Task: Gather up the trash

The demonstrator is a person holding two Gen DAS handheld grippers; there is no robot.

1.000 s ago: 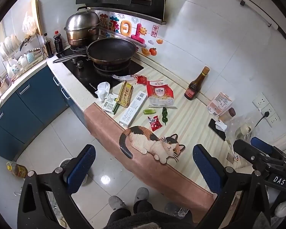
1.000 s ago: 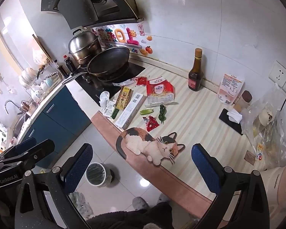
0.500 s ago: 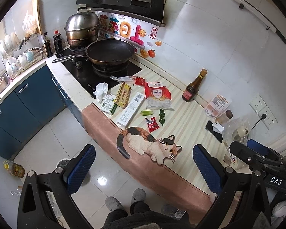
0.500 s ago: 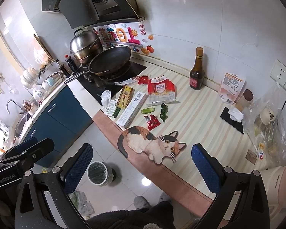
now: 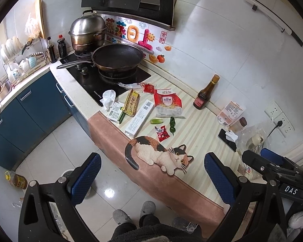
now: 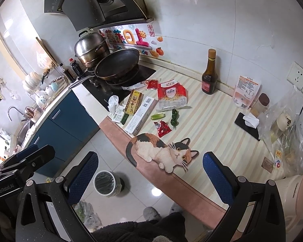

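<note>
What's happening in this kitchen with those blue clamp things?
A person stands at the counter holding a two-finger gripper in each hand, to collect trash. The left gripper and right gripper are both open and empty, above the counter edge. Wrappers, boxes and a crumpled tissue lie untouched; a bin waits on the floor.

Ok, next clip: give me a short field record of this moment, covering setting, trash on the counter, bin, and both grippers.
setting: kitchen counter beside a stove
trash: crumpled tissue, long white box, red sachet, red-and-white bag, pepper scraps
bin: small bin on the floor below the counter edge
left gripper: open, empty, above the floor
right gripper: open, empty
progress: nothing picked up
</note>
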